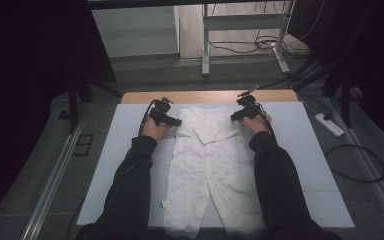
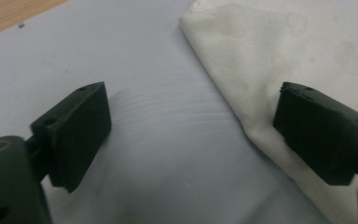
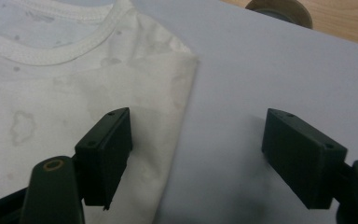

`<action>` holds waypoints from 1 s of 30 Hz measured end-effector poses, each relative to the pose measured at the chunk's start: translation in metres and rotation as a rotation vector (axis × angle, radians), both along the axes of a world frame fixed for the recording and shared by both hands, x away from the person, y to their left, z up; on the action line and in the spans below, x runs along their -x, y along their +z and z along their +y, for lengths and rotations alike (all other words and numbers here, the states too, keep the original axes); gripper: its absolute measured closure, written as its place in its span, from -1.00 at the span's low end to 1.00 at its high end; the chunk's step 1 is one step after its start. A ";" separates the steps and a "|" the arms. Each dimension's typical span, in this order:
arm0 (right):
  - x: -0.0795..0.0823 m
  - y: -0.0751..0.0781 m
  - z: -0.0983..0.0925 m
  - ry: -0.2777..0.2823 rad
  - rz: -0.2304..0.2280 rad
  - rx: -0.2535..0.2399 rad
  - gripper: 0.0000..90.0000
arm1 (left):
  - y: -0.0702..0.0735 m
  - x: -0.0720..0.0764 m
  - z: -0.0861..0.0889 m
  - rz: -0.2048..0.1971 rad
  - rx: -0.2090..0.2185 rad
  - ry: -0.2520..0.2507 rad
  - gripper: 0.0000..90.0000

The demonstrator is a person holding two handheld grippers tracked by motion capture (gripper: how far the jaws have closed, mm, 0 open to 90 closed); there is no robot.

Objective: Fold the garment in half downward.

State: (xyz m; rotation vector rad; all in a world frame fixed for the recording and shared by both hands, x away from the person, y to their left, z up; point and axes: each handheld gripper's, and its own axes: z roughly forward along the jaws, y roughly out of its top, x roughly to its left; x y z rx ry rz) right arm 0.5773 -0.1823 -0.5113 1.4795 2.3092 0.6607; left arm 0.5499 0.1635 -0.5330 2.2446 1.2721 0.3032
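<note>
Both tongs set at the shoulders of the white printed cotton baby romper (image 1: 207,165), ready to pinch.

I have left tongs (image 1: 176,121) and right tongs (image 1: 235,117) open, each straddling a shoulder edge; romper lies flat on pale blue worktop mat (image 1: 125,150). Next I'd close on both edges. Nothing blocks.

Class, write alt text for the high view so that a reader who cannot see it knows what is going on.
A white baby romper lies flat on a pale blue mat, and a person's two dark-sleeved arms reach along its sides. The left gripper and right gripper sit at the garment's shoulders, fingers pointing inward. Beyond the mat are a wooden table edge, floor cables and a metal frame.
</note>
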 end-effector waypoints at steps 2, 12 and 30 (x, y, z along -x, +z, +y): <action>0.000 0.000 0.001 0.004 -0.003 -0.002 -0.36 | 0.002 0.000 -0.002 0.000 0.000 -0.005 -0.58; 0.002 0.004 0.007 0.069 0.016 -0.044 0.60 | 0.007 0.004 -0.013 0.038 0.053 -0.027 0.37; 0.017 0.030 0.003 0.160 -0.061 -0.091 0.92 | 0.027 0.020 0.004 -0.053 0.221 -0.033 0.96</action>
